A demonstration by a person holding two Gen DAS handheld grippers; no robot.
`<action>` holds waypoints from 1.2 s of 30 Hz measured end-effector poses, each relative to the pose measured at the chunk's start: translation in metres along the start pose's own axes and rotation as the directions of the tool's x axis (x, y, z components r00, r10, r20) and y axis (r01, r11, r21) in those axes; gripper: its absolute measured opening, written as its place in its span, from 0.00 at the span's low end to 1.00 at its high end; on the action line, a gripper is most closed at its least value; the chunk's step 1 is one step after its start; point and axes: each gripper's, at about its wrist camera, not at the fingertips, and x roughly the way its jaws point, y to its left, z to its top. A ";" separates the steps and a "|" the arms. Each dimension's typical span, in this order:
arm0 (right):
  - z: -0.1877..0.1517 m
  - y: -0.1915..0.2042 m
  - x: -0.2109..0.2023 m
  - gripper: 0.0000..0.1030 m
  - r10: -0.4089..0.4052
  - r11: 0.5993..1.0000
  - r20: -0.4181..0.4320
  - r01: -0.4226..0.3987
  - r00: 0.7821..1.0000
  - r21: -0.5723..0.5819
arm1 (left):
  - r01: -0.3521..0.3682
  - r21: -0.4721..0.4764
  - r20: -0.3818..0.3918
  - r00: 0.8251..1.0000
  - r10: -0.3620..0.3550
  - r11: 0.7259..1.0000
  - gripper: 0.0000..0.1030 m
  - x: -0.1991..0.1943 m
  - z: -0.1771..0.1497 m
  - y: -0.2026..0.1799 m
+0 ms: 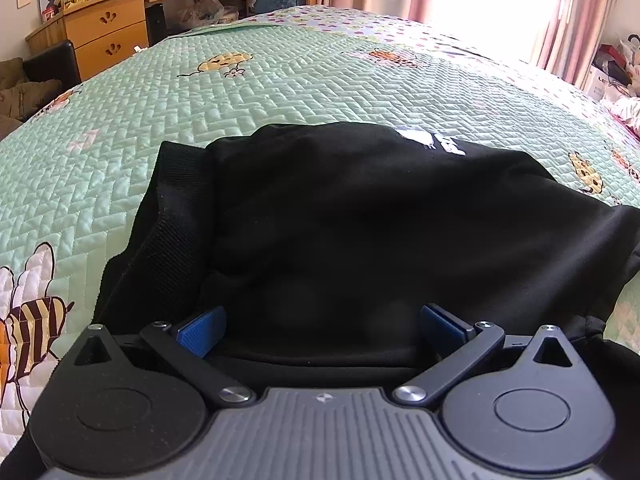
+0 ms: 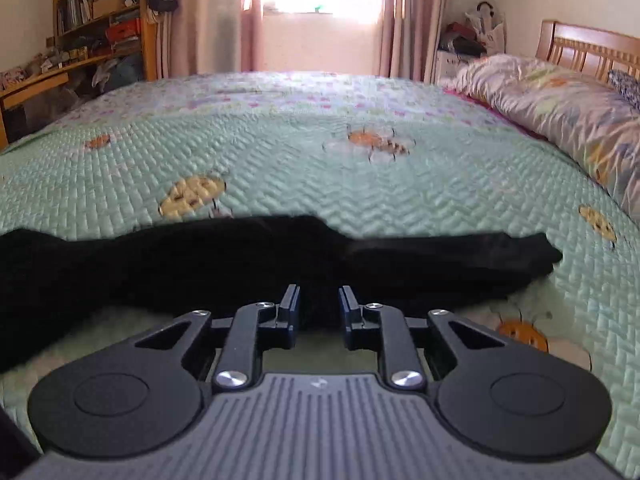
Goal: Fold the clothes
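A black garment point(image 1: 360, 224) with a small white print lies bunched on the green quilted bedspread point(image 1: 280, 88). My left gripper point(image 1: 322, 328) is open, its blue pads point(image 1: 200, 330) wide apart, right at the garment's near edge with the cloth between them. In the right wrist view the same black garment point(image 2: 240, 264) stretches across the bedspread point(image 2: 360, 184) as a long low strip. My right gripper point(image 2: 319, 306) has its fingers narrowly apart with black cloth in the gap at the garment's near edge; whether the cloth is pinched is unclear.
A wooden desk with drawers point(image 1: 104, 28) and a dark chair point(image 1: 52, 64) stand left of the bed. A rumpled floral duvet point(image 2: 560, 108) and wooden headboard point(image 2: 592, 48) lie at the right. Curtains and a bright window point(image 2: 320, 0) are beyond the bed.
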 end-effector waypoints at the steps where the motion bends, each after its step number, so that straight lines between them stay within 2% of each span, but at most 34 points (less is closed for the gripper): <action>1: -0.008 -0.003 -0.002 0.29 0.008 1.000 -0.013 -0.007 1.000 0.023 | -0.001 0.003 0.002 1.000 0.001 1.000 1.00 0.000 0.000 0.000; 2: -0.016 -0.005 -0.004 0.35 0.017 0.999 -0.024 -0.016 1.000 0.048 | -0.003 0.005 0.003 1.000 0.003 1.000 1.00 0.000 -0.001 -0.001; 5: -0.036 -0.012 -0.014 0.43 0.051 0.992 -0.038 -0.046 0.998 0.118 | -0.002 0.005 0.005 1.000 0.002 1.000 1.00 0.000 0.000 0.000; 9: -0.032 -0.012 -0.029 0.52 0.100 0.979 0.023 -0.103 0.995 0.179 | -0.009 0.011 0.011 1.000 0.009 1.000 1.00 0.001 -0.001 -0.002; 11: -0.018 -0.010 -0.026 0.66 0.095 0.980 0.048 -0.102 0.994 0.169 | -0.010 0.012 0.012 1.000 0.010 1.000 1.00 0.001 -0.001 -0.002; 13: -0.004 -0.003 -0.014 0.77 0.076 0.989 0.056 -0.083 0.996 0.124 | -0.010 0.010 0.012 1.000 0.010 1.000 1.00 0.001 -0.001 -0.001; 14: 0.002 0.005 -0.003 0.79 0.064 0.996 0.047 -0.067 0.997 0.062 | -0.011 0.010 0.012 1.000 0.010 1.000 1.00 0.001 -0.001 -0.001; 16: 0.015 0.021 0.019 0.79 0.037 0.997 0.030 -0.035 0.999 -0.068 | -0.012 0.010 0.013 1.000 0.012 1.000 1.00 0.001 -0.001 -0.002; 18: 0.022 0.038 0.038 0.79 -0.011 0.982 0.036 0.017 0.999 -0.188 | -0.011 0.009 0.012 1.000 0.011 1.000 1.00 0.001 0.000 -0.002; 19: 0.025 0.043 0.046 0.78 -0.020 0.976 0.037 0.028 0.999 -0.218 | -0.011 0.008 0.011 1.000 0.010 1.000 1.00 0.002 0.000 -0.001; 21: 0.029 0.047 0.058 0.59 -0.004 0.977 -0.001 0.004 1.000 -0.214 | -0.009 0.006 0.008 1.000 0.009 1.000 1.00 0.002 0.000 -0.001; 22: 0.031 0.045 0.060 0.23 0.030 0.982 -0.016 -0.033 0.999 -0.185 | -0.008 0.005 0.007 1.000 0.008 1.000 1.00 0.002 0.001 -0.001; 23: 0.031 0.043 0.054 0.02 0.045 0.987 0.000 -0.045 0.999 -0.152 | -0.007 0.004 0.006 1.000 0.007 1.000 1.00 0.002 0.001 -0.001; 26: 0.023 0.036 0.023 0.02 0.091 0.994 0.065 -0.087 0.994 -0.060 | -0.002 0.000 0.002 1.000 0.002 1.000 1.00 0.002 0.002 0.000; 28: 0.007 0.029 0.002 0.02 0.113 0.994 0.041 -0.113 0.993 -0.012 | 0.004 -0.009 0.000 1.000 -0.004 1.000 1.00 0.001 0.002 0.002; 31: -0.030 0.017 -0.011 0.02 0.123 0.992 -0.082 -0.120 0.989 0.041 | 0.000 -0.012 0.035 0.999 0.000 1.000 0.97 -0.006 0.002 0.001; 32: -0.040 0.015 -0.018 0.02 0.127 0.991 -0.076 -0.123 0.989 0.052 | -0.003 -0.008 0.058 0.998 0.003 1.000 0.93 -0.011 0.001 -0.001; 33: -0.049 0.012 -0.025 0.02 0.130 0.990 -0.067 -0.126 0.989 0.063 | -0.002 -0.002 0.084 0.996 0.002 1.000 0.93 -0.017 0.001 -0.002; 34: -0.053 0.011 -0.033 0.04 0.135 0.988 -0.062 -0.130 0.989 0.079 | 0.002 0.006 0.115 0.993 -0.003 1.000 0.94 -0.024 0.001 -0.005; 36: -0.056 0.006 -0.046 0.16 0.171 0.973 -0.022 -0.166 0.985 0.159 | 0.029 0.016 0.170 0.985 -0.032 0.999 0.99 -0.036 0.000 -0.008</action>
